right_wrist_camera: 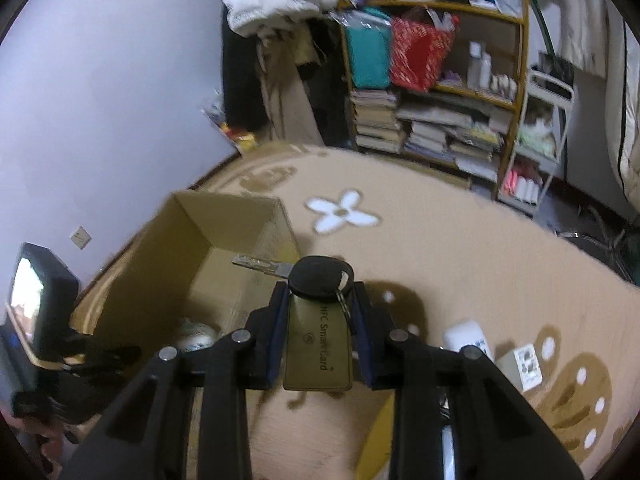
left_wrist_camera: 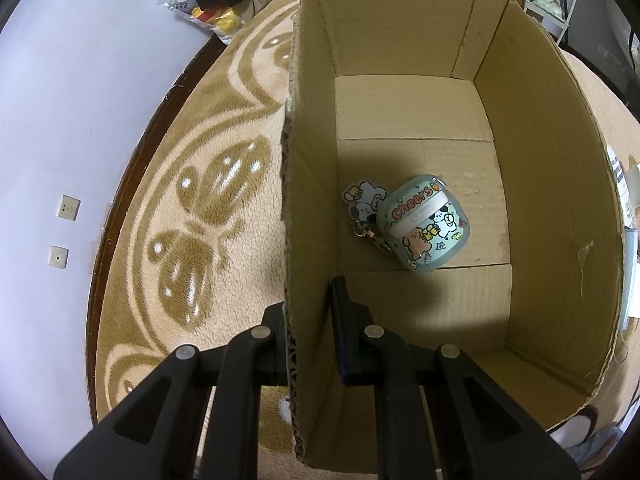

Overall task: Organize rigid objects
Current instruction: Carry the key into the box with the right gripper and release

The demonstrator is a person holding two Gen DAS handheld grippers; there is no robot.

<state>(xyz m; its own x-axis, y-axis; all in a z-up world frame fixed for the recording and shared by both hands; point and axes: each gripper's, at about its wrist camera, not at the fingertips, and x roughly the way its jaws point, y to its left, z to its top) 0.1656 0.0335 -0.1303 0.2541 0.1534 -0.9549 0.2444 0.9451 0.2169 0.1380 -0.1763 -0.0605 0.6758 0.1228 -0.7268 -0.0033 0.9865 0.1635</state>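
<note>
Beige rug: right gripper clamps key, blade pointing left toward cardboard box ahead-left. Left gripper pinches box wall.

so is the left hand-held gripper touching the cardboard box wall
Touching. The left wrist view shows the left hand-held gripper clamped on the cardboard box wall, one finger outside and one inside.

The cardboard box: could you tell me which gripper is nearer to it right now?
Left. The left gripper is clamped on the cardboard box wall, one finger inside, one outside. The right gripper, holding the key with its NFC tag, hovers beside it.
</note>
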